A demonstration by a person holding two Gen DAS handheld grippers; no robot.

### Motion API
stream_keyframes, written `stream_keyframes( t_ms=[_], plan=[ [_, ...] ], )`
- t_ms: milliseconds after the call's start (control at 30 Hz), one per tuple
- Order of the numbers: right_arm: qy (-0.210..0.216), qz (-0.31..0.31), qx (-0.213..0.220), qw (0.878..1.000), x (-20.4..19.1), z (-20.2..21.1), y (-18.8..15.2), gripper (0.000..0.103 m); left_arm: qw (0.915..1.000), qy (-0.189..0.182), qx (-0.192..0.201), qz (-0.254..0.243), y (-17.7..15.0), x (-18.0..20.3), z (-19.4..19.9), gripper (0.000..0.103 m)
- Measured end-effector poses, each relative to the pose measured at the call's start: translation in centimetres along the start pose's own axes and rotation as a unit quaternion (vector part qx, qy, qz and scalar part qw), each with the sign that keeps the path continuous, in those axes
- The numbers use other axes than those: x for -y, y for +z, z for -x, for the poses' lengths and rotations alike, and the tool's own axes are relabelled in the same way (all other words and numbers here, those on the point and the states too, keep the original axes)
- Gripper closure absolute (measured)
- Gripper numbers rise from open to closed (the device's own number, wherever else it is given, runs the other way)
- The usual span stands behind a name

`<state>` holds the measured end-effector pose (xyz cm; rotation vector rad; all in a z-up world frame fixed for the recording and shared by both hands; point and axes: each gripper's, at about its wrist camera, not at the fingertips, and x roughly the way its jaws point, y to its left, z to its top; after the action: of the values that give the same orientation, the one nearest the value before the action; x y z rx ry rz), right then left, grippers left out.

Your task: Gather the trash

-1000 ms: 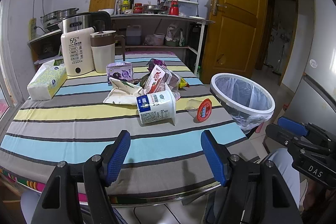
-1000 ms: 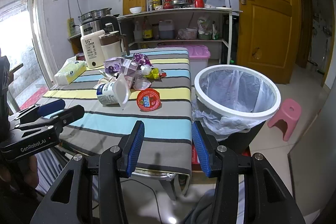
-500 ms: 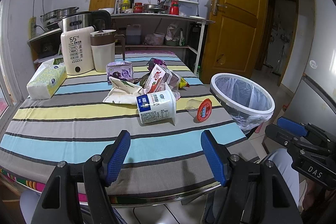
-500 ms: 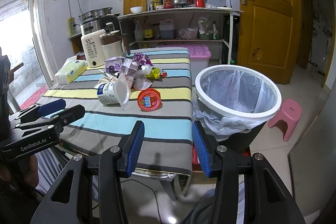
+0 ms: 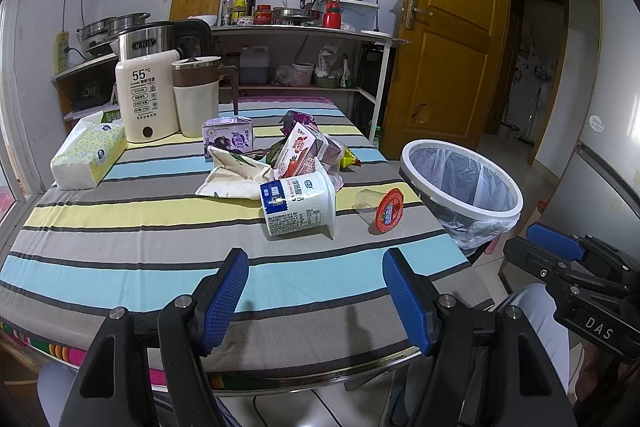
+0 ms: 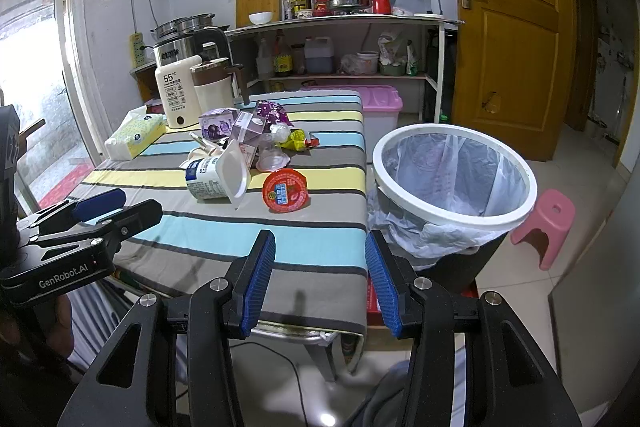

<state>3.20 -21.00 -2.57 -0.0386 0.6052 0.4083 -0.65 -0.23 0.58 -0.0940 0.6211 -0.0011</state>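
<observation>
A pile of trash lies mid-table: a white yogurt tub (image 5: 298, 205) (image 6: 216, 175) on its side, a clear cup with a red foil lid (image 5: 389, 213) (image 6: 286, 191), a red-and-white carton (image 5: 298, 151), a purple carton (image 5: 228, 139) (image 6: 216, 125), a crumpled white bag (image 5: 236, 177) and yellow wrappers (image 6: 298, 141). A bin with a white rim (image 5: 462, 183) (image 6: 452, 179) and a clear liner stands off the table's right edge. My left gripper (image 5: 316, 267) hangs open over the near table edge, short of the tub. My right gripper (image 6: 320, 251) is open too, nothing between its fingers, at the table's near right corner.
A striped cloth covers the table (image 5: 120, 227). At its back left stand a cream water heater (image 5: 146, 99), a beige jug (image 5: 196, 95) and a tissue pack (image 5: 86, 157). A pink stool (image 6: 546, 223) sits beyond the bin, a pink box (image 6: 380, 105) and kitchen shelves behind the table.
</observation>
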Motion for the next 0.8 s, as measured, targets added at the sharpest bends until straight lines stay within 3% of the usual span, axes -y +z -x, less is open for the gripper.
stream_keyframes(
  t_ms=[800],
  plan=[
    [0.001,0.000,0.000,1.000,-0.05,-0.06,-0.01,0.055,1.0000,-0.002,-0.001,0.002,0.02,-0.09,0.05,0.034]
  ],
)
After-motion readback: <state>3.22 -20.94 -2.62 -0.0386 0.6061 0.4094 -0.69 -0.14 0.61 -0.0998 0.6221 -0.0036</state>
